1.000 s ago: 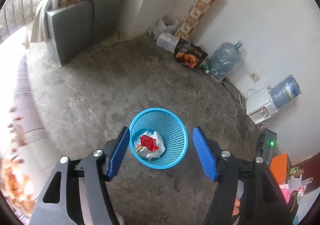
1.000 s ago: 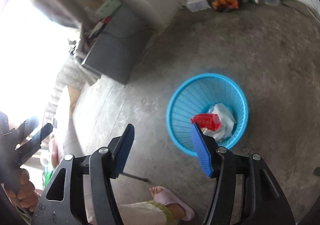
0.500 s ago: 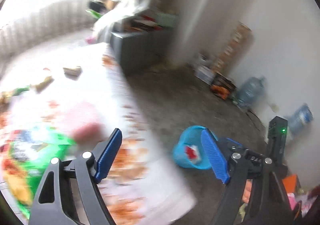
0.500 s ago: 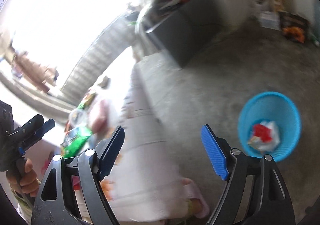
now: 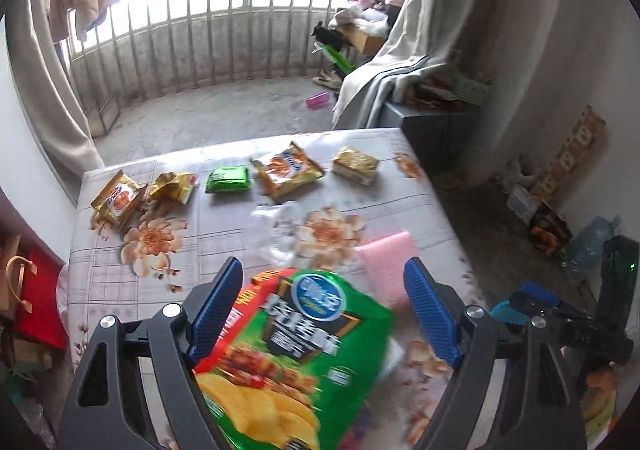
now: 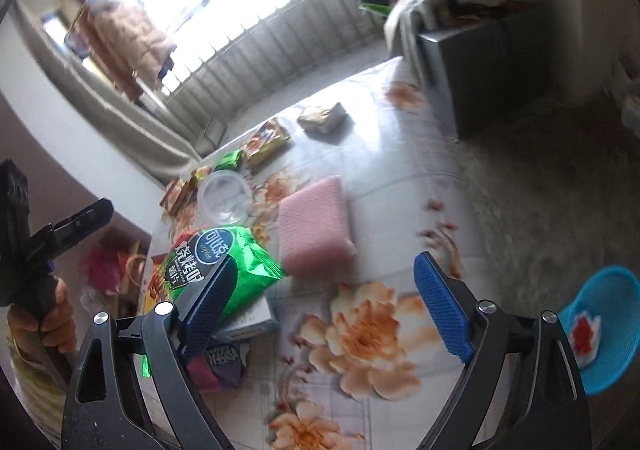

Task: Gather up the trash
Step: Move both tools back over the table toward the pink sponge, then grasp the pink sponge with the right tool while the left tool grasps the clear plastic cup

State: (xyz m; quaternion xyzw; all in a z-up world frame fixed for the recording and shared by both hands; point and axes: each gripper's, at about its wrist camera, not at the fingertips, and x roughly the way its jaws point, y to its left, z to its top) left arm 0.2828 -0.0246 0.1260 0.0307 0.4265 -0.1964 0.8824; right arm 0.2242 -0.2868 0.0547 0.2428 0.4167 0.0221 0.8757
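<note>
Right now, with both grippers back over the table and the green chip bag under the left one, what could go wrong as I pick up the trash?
The green chip bag looks puffy and glossy; the open left gripper might crush it or let it slip. The clear plastic cup stands close behind the bag and could be knocked over. The blue bin sits on the floor beyond the table's edge, so a loose grip may drop trash short of it.

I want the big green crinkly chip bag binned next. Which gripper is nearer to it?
Left. The left gripper hangs open directly over the big green crinkly chip bag. The right gripper, also open, hangs off to the bag's side, above the flowered tablecloth.
</note>
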